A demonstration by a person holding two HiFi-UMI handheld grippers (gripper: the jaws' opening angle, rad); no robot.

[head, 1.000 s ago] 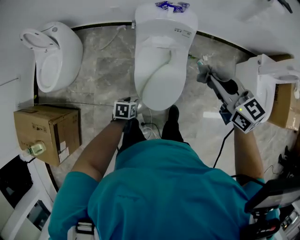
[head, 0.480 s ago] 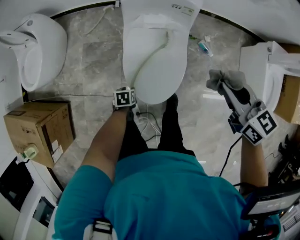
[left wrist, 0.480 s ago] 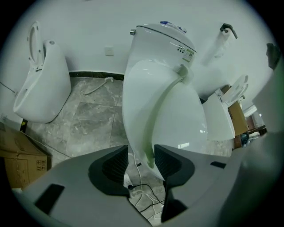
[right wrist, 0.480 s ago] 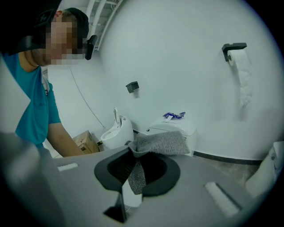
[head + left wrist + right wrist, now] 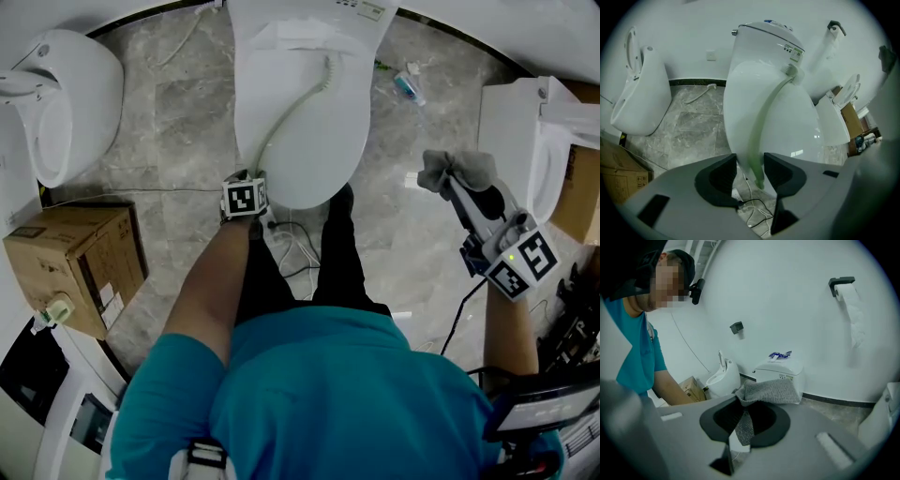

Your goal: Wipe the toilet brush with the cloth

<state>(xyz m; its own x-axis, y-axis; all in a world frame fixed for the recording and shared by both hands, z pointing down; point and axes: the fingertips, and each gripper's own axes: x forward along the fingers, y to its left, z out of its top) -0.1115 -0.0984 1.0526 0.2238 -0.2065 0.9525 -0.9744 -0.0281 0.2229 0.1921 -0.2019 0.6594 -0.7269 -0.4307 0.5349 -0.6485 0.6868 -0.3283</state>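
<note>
A pale green toilet brush (image 5: 292, 105) lies slanted along the closed lid of the white toilet (image 5: 309, 159), head toward the tank. In the left gripper view the brush handle (image 5: 758, 136) runs down between my jaws. My left gripper (image 5: 750, 169) points steeply down at the lid's front edge and its jaws are opening; a slit of light shows beside the handle at the left pad. In the head view only its marker cube and my left gripper (image 5: 249, 184) top show. My right gripper (image 5: 448, 180) is shut on a grey cloth (image 5: 457, 167), out to the right of the toilet; the cloth (image 5: 769, 391) bunches above the jaws.
A white urinal (image 5: 66, 103) stands at the left and a cardboard box (image 5: 70, 262) in front of it. Cables (image 5: 292, 246) lie on the marble floor by my feet. A small tube (image 5: 409, 87) lies right of the toilet. Another white fixture (image 5: 520, 131) is at the right.
Both grippers have sunk. The left one has come down to the front of the toilet lid with the brush handle; the right one has carried the cloth lower and nearer.
</note>
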